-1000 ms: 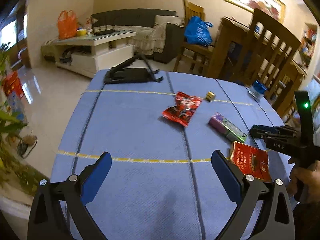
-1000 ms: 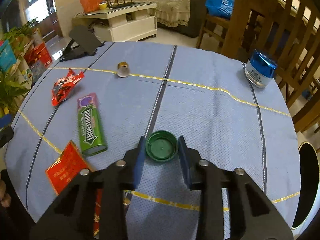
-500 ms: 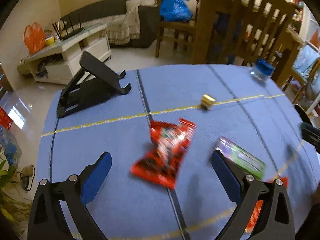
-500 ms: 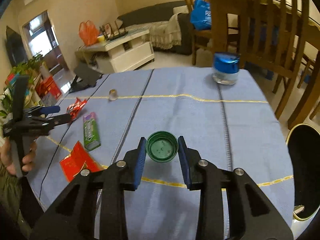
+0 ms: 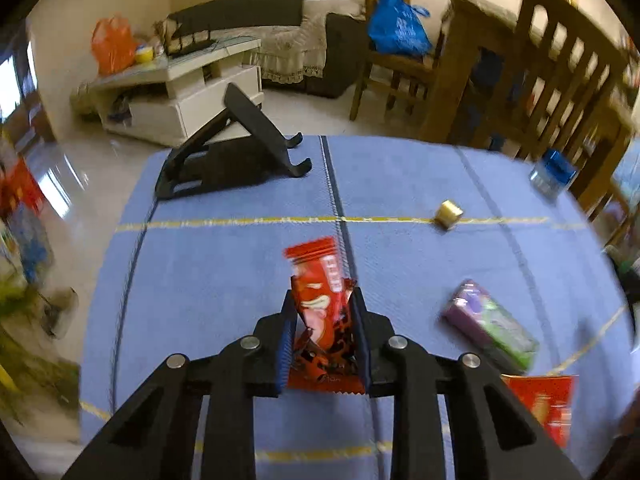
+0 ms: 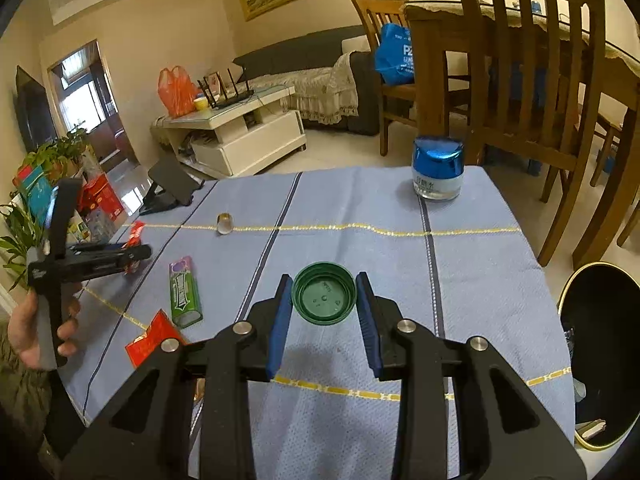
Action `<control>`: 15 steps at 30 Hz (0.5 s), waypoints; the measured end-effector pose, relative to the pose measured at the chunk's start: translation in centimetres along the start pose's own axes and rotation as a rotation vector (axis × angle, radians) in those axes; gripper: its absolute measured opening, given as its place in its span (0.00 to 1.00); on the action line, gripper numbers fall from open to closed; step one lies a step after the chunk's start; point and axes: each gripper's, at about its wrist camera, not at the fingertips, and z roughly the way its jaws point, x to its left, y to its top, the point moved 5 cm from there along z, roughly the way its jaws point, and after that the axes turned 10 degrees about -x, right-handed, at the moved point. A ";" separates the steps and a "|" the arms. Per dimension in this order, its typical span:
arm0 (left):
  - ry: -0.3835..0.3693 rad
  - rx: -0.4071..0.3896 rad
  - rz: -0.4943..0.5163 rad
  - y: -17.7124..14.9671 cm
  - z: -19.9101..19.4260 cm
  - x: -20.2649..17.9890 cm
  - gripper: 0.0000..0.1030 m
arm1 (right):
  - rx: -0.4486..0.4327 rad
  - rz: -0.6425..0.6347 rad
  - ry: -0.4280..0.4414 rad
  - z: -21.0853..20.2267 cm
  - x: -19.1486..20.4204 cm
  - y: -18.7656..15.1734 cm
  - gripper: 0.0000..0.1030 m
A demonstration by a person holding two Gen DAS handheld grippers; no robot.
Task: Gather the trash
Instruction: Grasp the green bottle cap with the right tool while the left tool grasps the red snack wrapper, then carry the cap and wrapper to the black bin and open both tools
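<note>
My left gripper (image 5: 322,300) is closing its jaws on a red snack wrapper (image 5: 320,276); both blue pads press the wrapper's sides, and its top edge sticks out ahead of the fingertips. In the right wrist view, the left gripper (image 6: 136,254) sits at the table's left with the wrapper (image 6: 136,232) at its tip. My right gripper (image 6: 324,280) is shut on a green bottle cap (image 6: 324,300), held above the blue tablecloth (image 6: 400,248). A black bin (image 6: 600,360) with a gold rim stands on the floor beside the table's right edge.
On the cloth lie a green and purple gum pack (image 5: 492,328), a flat red packet (image 5: 548,404), a small gold cap (image 5: 449,213) and a blue-lidded jar (image 6: 438,172). A black phone stand (image 5: 236,156) sits at the far left. Wooden chairs stand behind.
My left gripper moved forward over the red wrapper and its wide-open jaws closed in on it. My right gripper rose with the green cap and turned right, bringing the bin into view.
</note>
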 end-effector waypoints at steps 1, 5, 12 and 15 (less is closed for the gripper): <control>-0.009 -0.011 -0.014 0.0 -0.6 -0.1 0.24 | -0.005 0.003 -0.002 -0.1 -0.2 0.0 0.31; -0.042 -0.055 -0.024 0.9 -3.1 -1.6 0.24 | -0.017 0.033 -0.019 -0.7 -1.2 0.1 0.31; -0.115 -0.088 0.057 1.6 -5.2 -8.1 0.24 | -0.048 0.080 -0.056 -2.4 -3.6 0.3 0.31; -0.143 -0.097 0.116 1.6 -5.6 -11.9 0.24 | -0.061 0.101 -0.096 -3.6 -5.4 0.2 0.31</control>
